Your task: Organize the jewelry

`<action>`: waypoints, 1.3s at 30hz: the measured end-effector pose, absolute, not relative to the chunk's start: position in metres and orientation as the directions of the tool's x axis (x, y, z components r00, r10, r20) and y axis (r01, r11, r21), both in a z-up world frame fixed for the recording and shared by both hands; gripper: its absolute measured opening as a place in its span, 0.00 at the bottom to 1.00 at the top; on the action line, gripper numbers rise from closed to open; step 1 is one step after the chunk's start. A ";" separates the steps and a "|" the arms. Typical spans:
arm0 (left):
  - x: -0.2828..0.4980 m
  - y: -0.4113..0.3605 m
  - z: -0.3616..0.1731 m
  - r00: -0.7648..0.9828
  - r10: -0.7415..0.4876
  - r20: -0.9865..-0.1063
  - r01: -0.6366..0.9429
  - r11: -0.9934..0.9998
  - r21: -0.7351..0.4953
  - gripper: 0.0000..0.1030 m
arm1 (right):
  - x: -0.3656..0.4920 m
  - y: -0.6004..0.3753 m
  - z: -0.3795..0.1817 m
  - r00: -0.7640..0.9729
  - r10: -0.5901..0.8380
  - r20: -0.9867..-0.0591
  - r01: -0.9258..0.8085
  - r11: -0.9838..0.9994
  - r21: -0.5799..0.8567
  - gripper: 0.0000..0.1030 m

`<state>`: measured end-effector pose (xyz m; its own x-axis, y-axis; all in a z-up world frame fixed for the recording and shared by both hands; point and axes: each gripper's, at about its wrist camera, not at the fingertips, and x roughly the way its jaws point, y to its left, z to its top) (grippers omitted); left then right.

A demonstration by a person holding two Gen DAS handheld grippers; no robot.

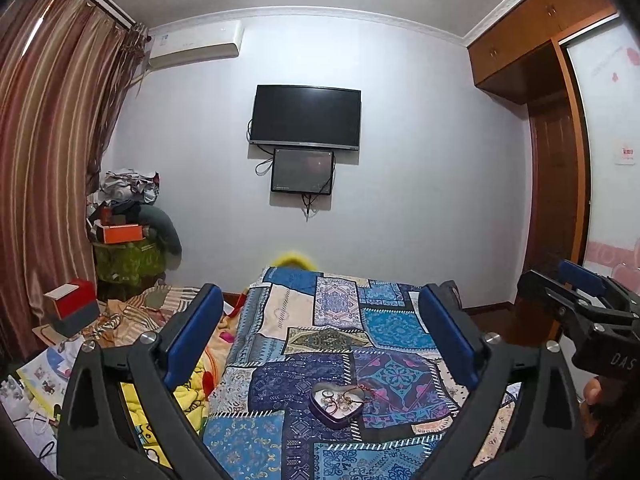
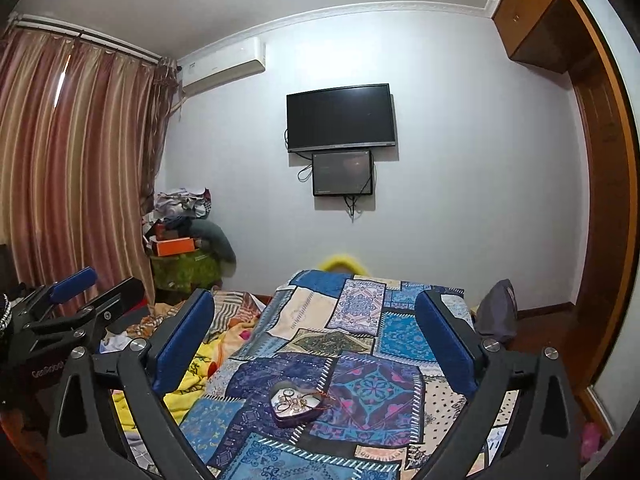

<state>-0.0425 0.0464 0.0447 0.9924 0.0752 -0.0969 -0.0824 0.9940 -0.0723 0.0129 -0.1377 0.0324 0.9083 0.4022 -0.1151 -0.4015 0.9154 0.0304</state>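
A purple heart-shaped tin (image 1: 337,403) sits open on the blue patchwork bedspread (image 1: 320,332), holding a tangle of rings and chains. A thin red cord (image 1: 386,393) trails out of it to the right. It also shows in the right wrist view (image 2: 294,405). My left gripper (image 1: 320,344) is open and empty, raised above and behind the tin. My right gripper (image 2: 314,346) is open and empty, also held above the tin. Each gripper shows at the edge of the other's view: the right one (image 1: 576,296), the left one (image 2: 76,300).
Yellow and striped bedding (image 1: 180,392) lies bunched left of the patchwork. Boxes (image 1: 72,308) and a pile of clutter (image 1: 128,232) stand at the left by the curtain. A TV (image 1: 306,116) hangs on the far wall. A wardrobe (image 1: 560,160) is at the right.
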 end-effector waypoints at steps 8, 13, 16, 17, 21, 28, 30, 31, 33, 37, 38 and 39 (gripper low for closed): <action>-0.039 0.046 0.041 0.991 0.081 -0.108 -0.088 0.994 -0.065 0.96 | 0.016 -0.141 0.030 0.908 0.398 -0.134 -0.396 0.917 0.039 0.97; -0.037 0.045 0.040 0.990 0.079 -0.113 -0.087 0.994 -0.061 0.96 | 0.018 -0.142 0.030 0.906 0.398 -0.143 -0.395 0.917 0.048 0.97; -0.036 0.044 0.039 0.990 0.082 -0.116 -0.089 0.994 -0.057 0.96 | 0.018 -0.143 0.030 0.906 0.397 -0.149 -0.394 0.918 0.048 0.97; -0.036 0.044 0.038 0.990 0.081 -0.117 -0.088 0.994 -0.057 0.96 | 0.018 -0.143 0.030 0.905 0.397 -0.150 -0.395 0.918 0.047 0.97; -0.033 0.045 0.038 0.989 0.082 -0.122 -0.089 0.994 -0.057 0.96 | 0.018 -0.143 0.030 0.905 0.395 -0.155 -0.393 0.918 0.045 0.97; -0.032 0.044 0.037 0.990 0.074 -0.124 -0.081 0.995 -0.054 0.96 | 0.018 -0.144 0.032 0.905 0.394 -0.158 -0.392 0.919 0.050 0.97; -0.032 0.043 0.037 0.989 0.071 -0.127 -0.078 0.996 -0.053 0.96 | 0.018 -0.145 0.033 0.906 0.393 -0.158 -0.390 0.919 0.050 0.97; -0.031 0.043 0.037 0.989 0.069 -0.128 -0.076 0.996 -0.053 0.96 | 0.018 -0.145 0.032 0.906 0.394 -0.158 -0.391 0.919 0.050 0.97; -0.031 0.042 0.036 0.989 0.067 -0.129 -0.074 0.996 -0.050 0.96 | 0.017 -0.146 0.033 0.906 0.393 -0.159 -0.390 0.919 0.051 0.97; -0.031 0.040 0.036 0.990 0.062 -0.129 -0.069 0.997 -0.046 0.96 | 0.018 -0.146 0.032 0.908 0.389 -0.159 -0.386 0.921 0.051 0.97; -0.031 0.039 0.035 0.990 0.060 -0.129 -0.066 0.997 -0.046 0.96 | 0.019 -0.147 0.032 0.908 0.387 -0.159 -0.384 0.922 0.050 0.97; -0.031 0.039 0.036 0.990 0.058 -0.128 -0.064 0.997 -0.047 0.96 | 0.018 -0.147 0.032 0.909 0.385 -0.159 -0.382 0.923 0.050 0.97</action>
<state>-0.0307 0.0388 0.0355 0.9901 0.0580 -0.1281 -0.0644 0.9968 -0.0468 0.0184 -0.1473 0.0324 0.9090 0.3852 -0.1593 -0.3823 0.9227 0.0499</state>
